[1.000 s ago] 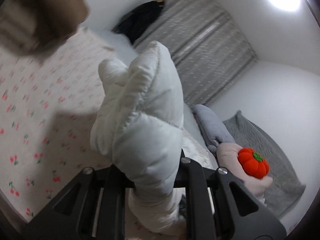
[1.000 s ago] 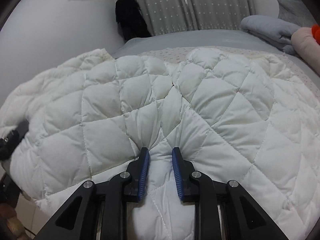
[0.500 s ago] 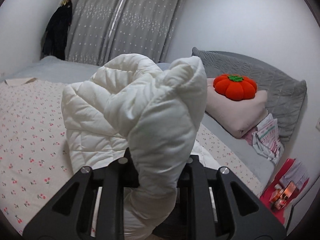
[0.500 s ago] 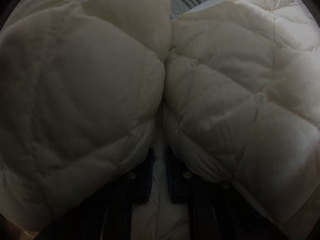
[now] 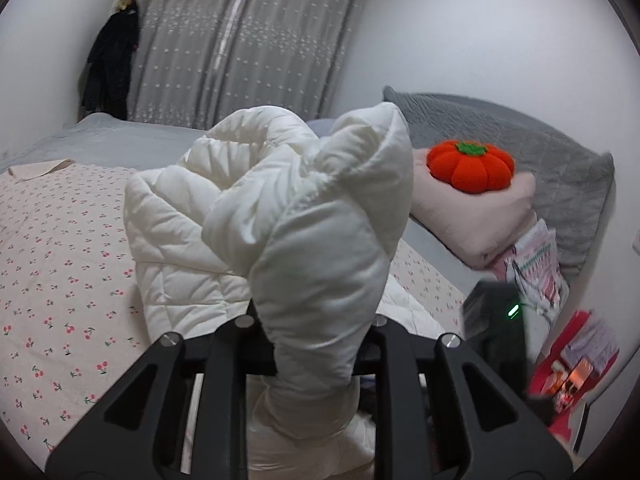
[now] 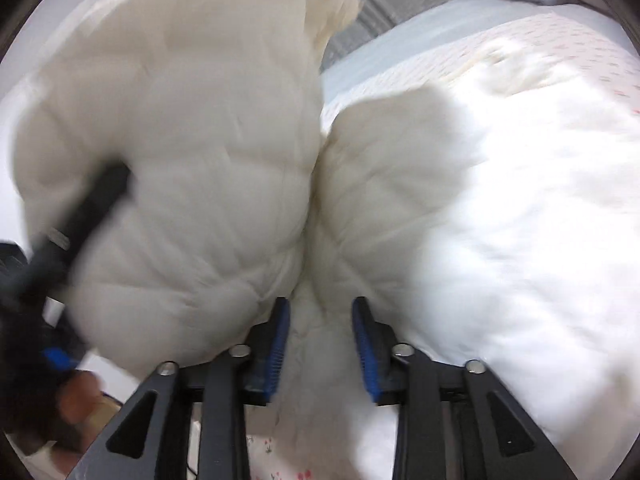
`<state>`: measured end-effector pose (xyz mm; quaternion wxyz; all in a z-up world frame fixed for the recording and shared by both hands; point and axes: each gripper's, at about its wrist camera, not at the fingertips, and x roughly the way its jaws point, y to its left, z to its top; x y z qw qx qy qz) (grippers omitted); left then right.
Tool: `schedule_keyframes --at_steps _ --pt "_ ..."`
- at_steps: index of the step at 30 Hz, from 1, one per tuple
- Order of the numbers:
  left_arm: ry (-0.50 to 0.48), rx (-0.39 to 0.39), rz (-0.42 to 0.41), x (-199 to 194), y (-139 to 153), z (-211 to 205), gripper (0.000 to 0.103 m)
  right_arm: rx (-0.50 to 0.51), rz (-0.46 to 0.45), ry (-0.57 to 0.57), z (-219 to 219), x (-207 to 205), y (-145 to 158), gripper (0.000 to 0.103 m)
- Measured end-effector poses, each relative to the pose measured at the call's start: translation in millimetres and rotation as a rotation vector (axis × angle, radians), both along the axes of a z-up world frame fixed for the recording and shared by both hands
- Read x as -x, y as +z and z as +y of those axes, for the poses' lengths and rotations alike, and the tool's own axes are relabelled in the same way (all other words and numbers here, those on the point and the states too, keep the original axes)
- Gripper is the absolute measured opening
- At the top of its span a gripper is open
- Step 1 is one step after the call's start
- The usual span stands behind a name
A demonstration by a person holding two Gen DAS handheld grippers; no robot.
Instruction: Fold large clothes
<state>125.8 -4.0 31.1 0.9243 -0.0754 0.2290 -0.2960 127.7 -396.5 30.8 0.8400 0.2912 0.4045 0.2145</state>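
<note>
A white quilted puffer jacket (image 5: 280, 216) bulges up in front of my left gripper (image 5: 314, 332), which is shut on a thick fold of it; the fingertips are hidden by the fabric. In the right wrist view the same jacket (image 6: 192, 168) fills most of the frame, lifted and folded over on itself. My right gripper (image 6: 320, 344) holds a fold of it between its blue pads (image 6: 278, 344). The other gripper (image 6: 76, 220) shows dark and blurred at the left.
The bed has a cherry-print sheet (image 5: 60, 264). An orange pumpkin cushion (image 5: 470, 166) lies on a pink pillow (image 5: 480, 216) by the grey headboard (image 5: 560, 160). Grey curtains (image 5: 240, 40) and a dark hanging coat (image 5: 108, 68) stand behind. Red items (image 5: 572, 368) sit at the bedside.
The left gripper swung from pointing at the ceiling to level with the bed, still holding the jacket. The right gripper lifted its fold, so the once flat jacket now bulges up and over.
</note>
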Motion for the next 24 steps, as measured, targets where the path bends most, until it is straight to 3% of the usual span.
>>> schedule_keyframes --at_steps 2,4,9,12,16,18,21,24 --pt "-0.068 -0.060 -0.003 5 -8 -20 0.025 -0.012 -0.023 -0.069 -28 14 8 0.047" --pt "-0.159 -0.153 -0.006 13 -22 -44 0.027 -0.013 -0.048 -0.146 -56 29 16 0.060" --pt "-0.342 -0.399 -0.072 42 -56 -99 0.031 -0.002 -0.108 -0.348 -131 67 38 0.066" --pt "-0.365 -0.471 -0.114 55 -62 -114 0.033 -0.001 -0.149 -0.353 -150 74 57 0.068" --pt "-0.359 -0.477 -0.111 59 -62 -117 0.033 0.033 -0.183 -0.284 -138 93 76 0.069" --pt "-0.357 -0.463 -0.098 59 -60 -114 0.034 0.058 -0.158 -0.255 -140 82 79 0.069" --pt "-0.356 -0.455 -0.081 58 -55 -110 0.039 0.069 -0.054 -0.254 -136 73 60 0.069" --pt "-0.370 -0.435 -0.064 62 -48 -103 0.055 0.021 0.060 -0.219 -134 45 29 0.058"
